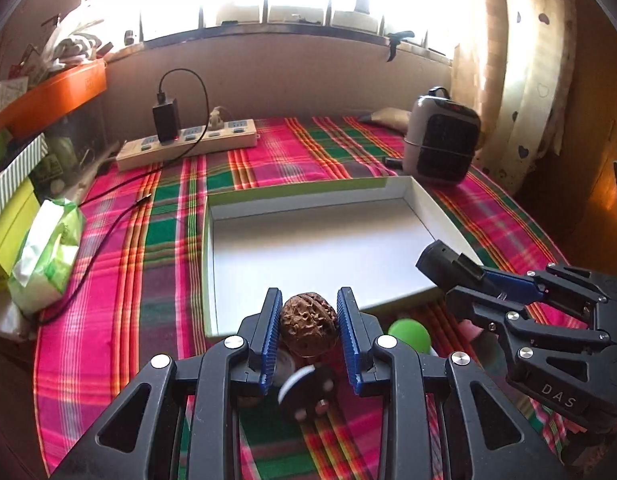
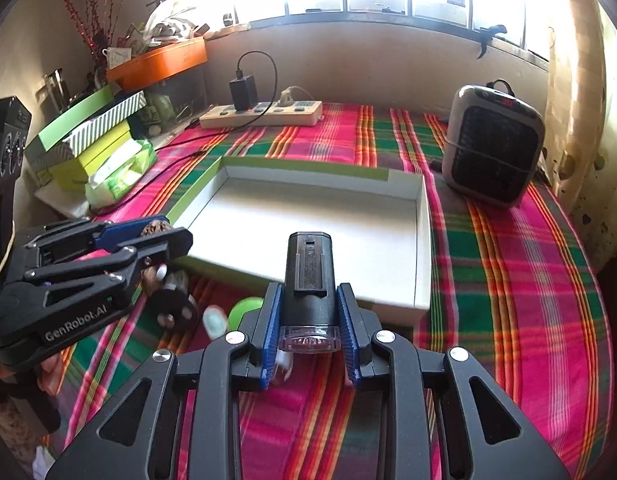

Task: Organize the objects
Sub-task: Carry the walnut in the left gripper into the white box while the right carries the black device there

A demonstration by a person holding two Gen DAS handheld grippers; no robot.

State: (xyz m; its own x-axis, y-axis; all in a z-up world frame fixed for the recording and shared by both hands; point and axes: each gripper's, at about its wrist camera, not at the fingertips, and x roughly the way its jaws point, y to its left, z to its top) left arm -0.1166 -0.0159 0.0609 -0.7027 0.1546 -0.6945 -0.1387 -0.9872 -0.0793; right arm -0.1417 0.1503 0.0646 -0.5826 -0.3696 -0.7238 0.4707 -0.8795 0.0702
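Note:
My left gripper (image 1: pixel 308 312) is shut on a brown walnut (image 1: pixel 307 326), held above the plaid cloth just in front of a shallow white box (image 1: pixel 308 256) with a green rim. My right gripper (image 2: pixel 308 312) is shut on a black bike light (image 2: pixel 309 276) with a clear lens, pointing toward the same white box (image 2: pixel 308 224). In the left wrist view the right gripper (image 1: pixel 460 276) shows at the right with the black bike light (image 1: pixel 444 262) over the box's near right corner. In the right wrist view the left gripper (image 2: pixel 164 236) shows at the left.
Below the grippers lie a green ball (image 1: pixel 408 334), a black wheeled part (image 1: pixel 312 394) and a small white item (image 2: pixel 214 320). A power strip (image 1: pixel 188 144) with a charger and a grey heater (image 2: pixel 492 144) stand behind the box. Stacked boxes and a tissue pack (image 1: pixel 48 252) line the left edge.

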